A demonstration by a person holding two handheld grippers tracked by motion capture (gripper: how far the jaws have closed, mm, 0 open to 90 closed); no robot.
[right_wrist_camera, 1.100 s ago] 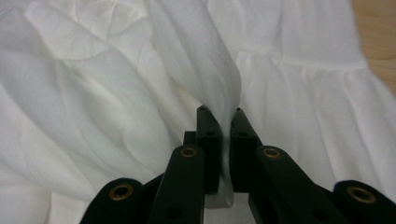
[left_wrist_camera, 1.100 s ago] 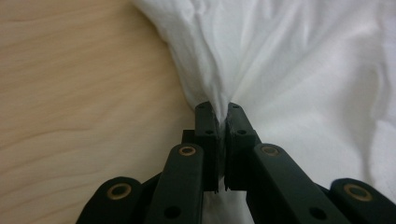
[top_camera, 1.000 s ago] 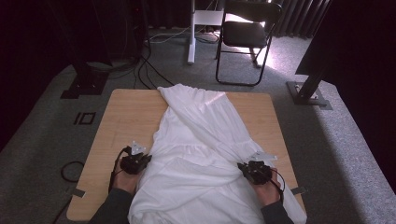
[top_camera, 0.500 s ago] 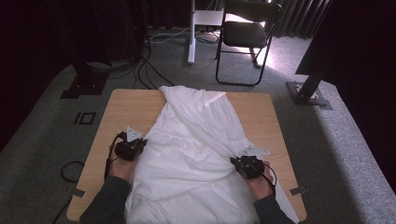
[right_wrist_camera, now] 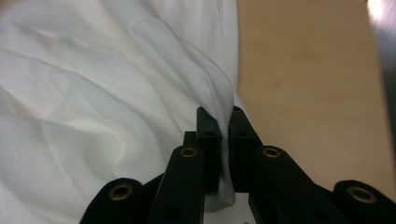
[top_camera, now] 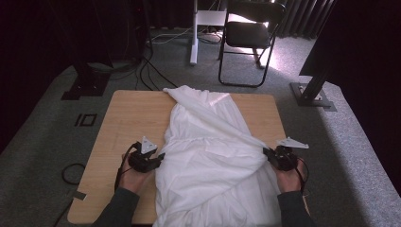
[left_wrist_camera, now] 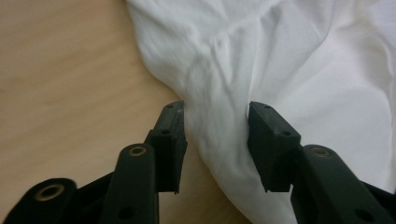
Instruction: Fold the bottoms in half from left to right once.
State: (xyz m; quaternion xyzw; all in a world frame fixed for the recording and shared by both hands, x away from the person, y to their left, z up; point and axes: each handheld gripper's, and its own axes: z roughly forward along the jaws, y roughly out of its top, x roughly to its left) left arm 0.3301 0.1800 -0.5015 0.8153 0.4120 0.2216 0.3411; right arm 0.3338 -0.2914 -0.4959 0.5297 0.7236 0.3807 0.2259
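Across the middle of the wooden table (top_camera: 123,123) lay the white cloth (top_camera: 208,165), the item I was working. Its long axis ran from the far table edge toward my side. The far end was narrow and gathered into a twisted band that pointed away from me, toward the left of the far edge; the near end spread wide and hung over the near edge between my forearms. A diagonal fold crossed the cloth from the far left down to the right-hand edge.

At the cloth's left edge I held the left gripper (top_camera: 158,158). In the left gripper view (left_wrist_camera: 215,109) its jaws stood apart with a bunched ridge of the fabric lying between them; the jaws had just been opening, and the pads no longer clamped the fabric, though the ridge brushed both inner faces. The cloth was therefore released on this side.

At the cloth's right edge I held the right gripper (top_camera: 267,153). In the right gripper view (right_wrist_camera: 224,112) its jaws were clenched on a thin pinch of the cloth edge, with fabric rising out of the narrow gap between them and bare table to the right.

Beyond the table, the grey carpet (top_camera: 56,142) carried loose cables (top_camera: 151,71), a black folding chair (top_camera: 250,33) and a white stand leg (top_camera: 194,33).
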